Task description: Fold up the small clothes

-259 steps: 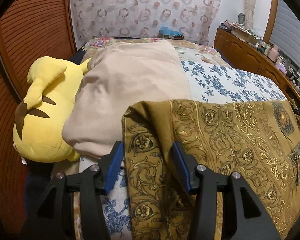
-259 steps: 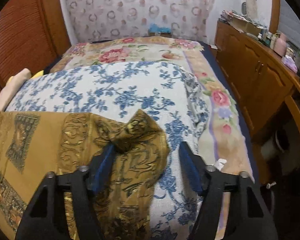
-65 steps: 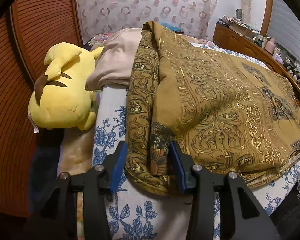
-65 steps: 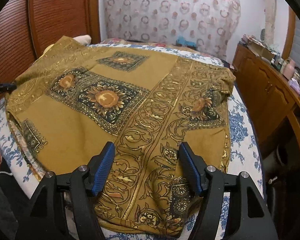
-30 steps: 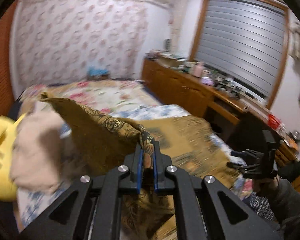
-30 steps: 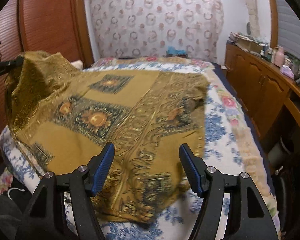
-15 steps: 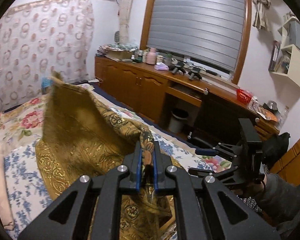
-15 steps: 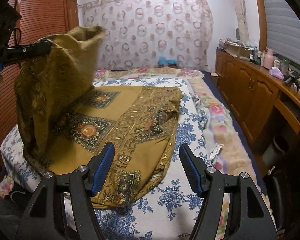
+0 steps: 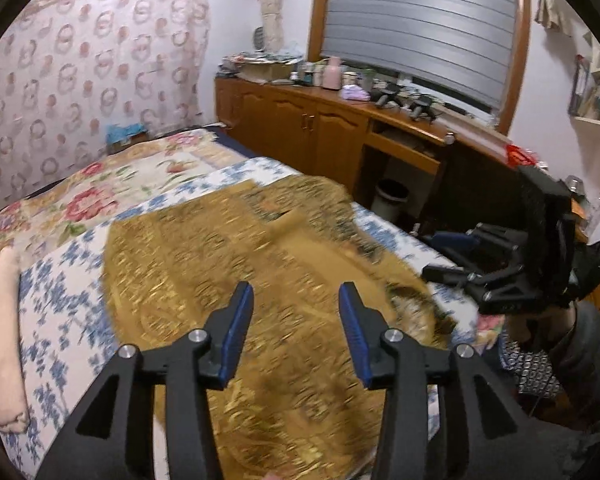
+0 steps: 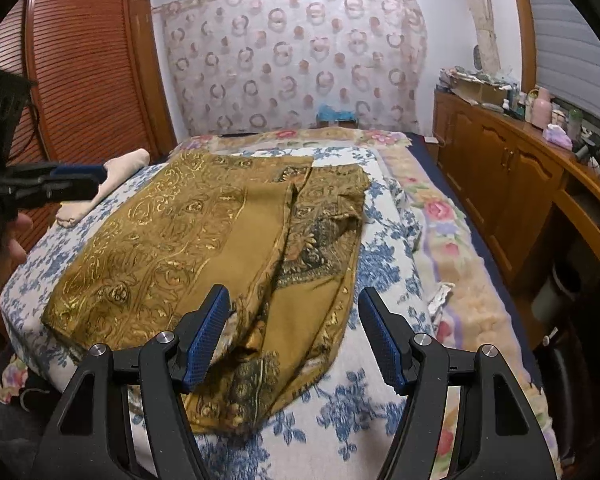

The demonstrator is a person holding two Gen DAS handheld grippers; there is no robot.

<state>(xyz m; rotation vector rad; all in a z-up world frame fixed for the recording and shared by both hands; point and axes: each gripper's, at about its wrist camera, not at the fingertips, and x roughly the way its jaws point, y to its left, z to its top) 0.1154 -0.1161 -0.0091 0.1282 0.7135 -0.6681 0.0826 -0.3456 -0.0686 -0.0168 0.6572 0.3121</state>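
Now, cloth (image 10: 204, 240): one, gold-patterned, folded over itself, flat on the bed (image 10: 380, 264).
Left gripper (image 9: 296, 312): jaws just opening, apart, nothing between them, above the cloth.
Right gripper (image 10: 294, 320): jaws apart, empty.
Pillow (image 10: 112, 176): one, beside the cloth.

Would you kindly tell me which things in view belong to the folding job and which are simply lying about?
Part of the job:
- gold patterned garment
- left gripper, open, jaws just opened
- right gripper, open

Lying about:
- beige folded cloth
- pink bottle
- waste bin
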